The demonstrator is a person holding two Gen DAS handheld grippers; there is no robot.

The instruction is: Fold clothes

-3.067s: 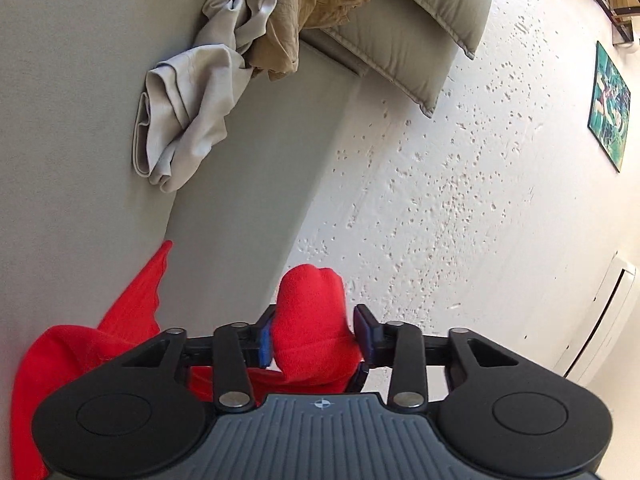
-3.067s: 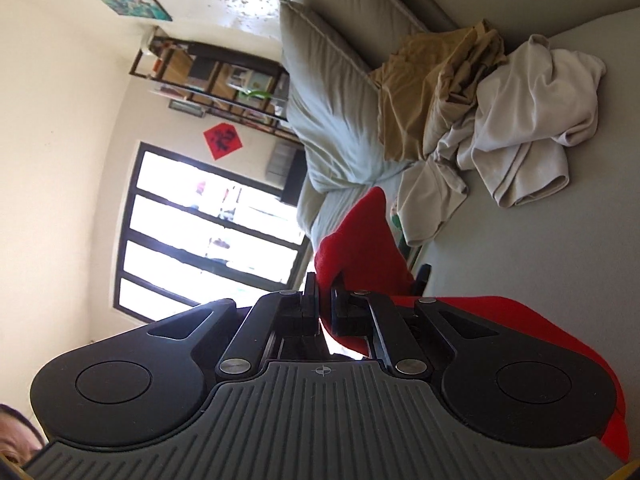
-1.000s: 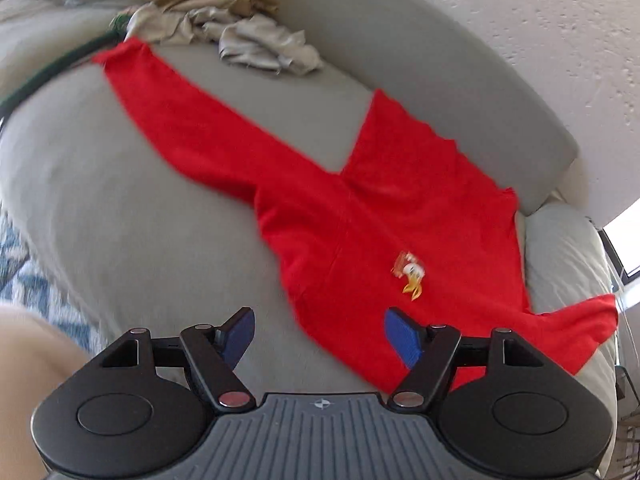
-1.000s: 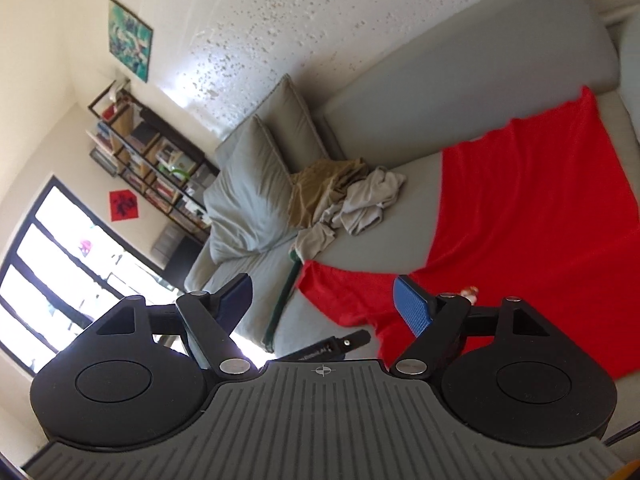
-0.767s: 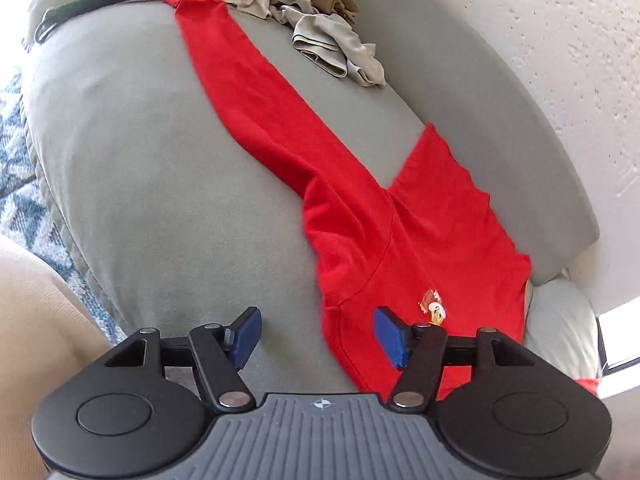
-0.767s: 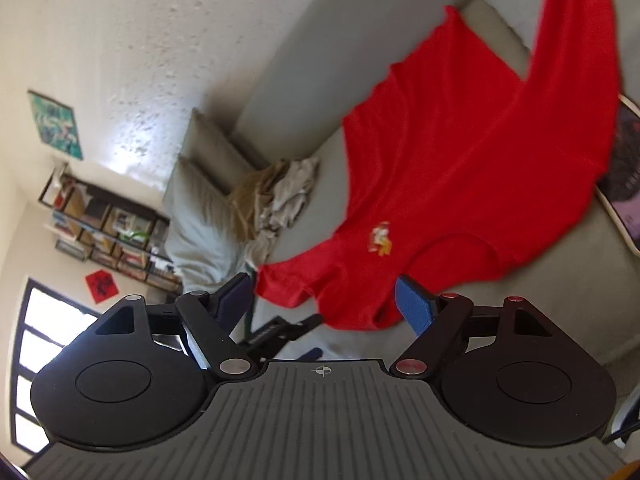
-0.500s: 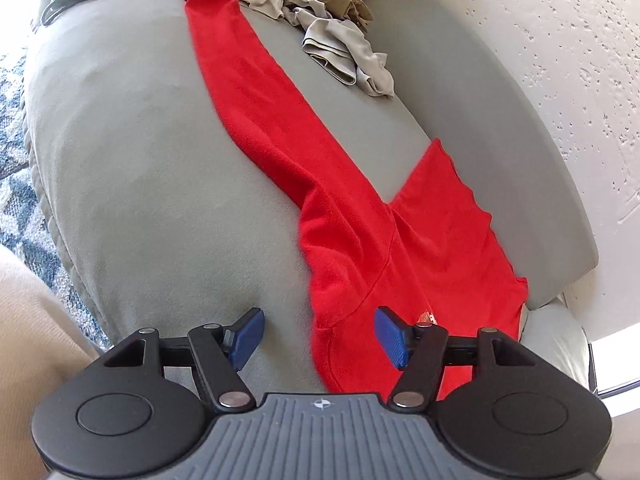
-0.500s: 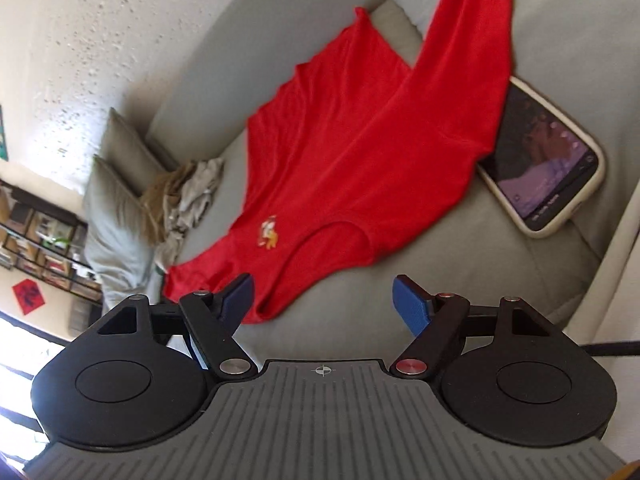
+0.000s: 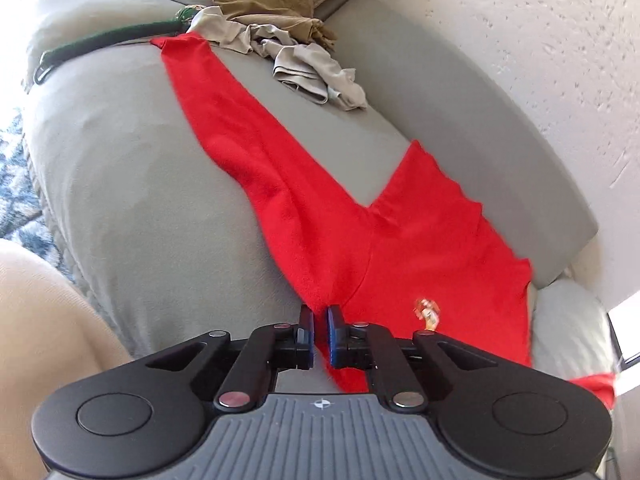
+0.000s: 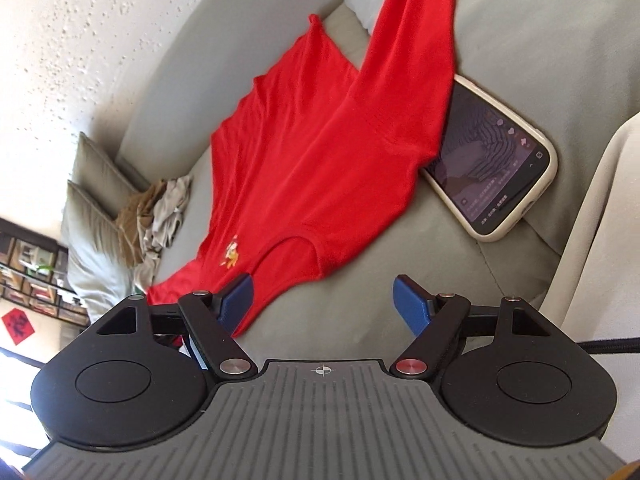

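A red long-sleeved shirt (image 9: pixel 420 248) with a small chest emblem (image 9: pixel 427 312) lies spread front up on the grey sofa seat (image 9: pixel 132 200). One sleeve (image 9: pixel 224 120) runs toward the clothes pile. My left gripper (image 9: pixel 320 320) is shut on the shirt's near edge, where that sleeve meets the shoulder. In the right wrist view the same shirt (image 10: pixel 320 152) shows its neckline (image 10: pixel 292 248). Its other sleeve (image 10: pixel 416 24) climbs a cushion. My right gripper (image 10: pixel 324 300) hangs open just in front of the neckline and other shoulder, holding nothing.
A pile of beige and tan clothes (image 9: pixel 288 52) lies at the sofa's far end, beside a dark green strap (image 9: pixel 104 44). A phone (image 10: pixel 492 168) in a pale case rests by the sleeve against a cushion (image 10: pixel 540 32). A person's leg (image 9: pixel 44 360) is at the left.
The left gripper moved in to the shirt's near shoulder edge and shut on it. The right gripper stayed open and shifted slightly closer to the neckline.
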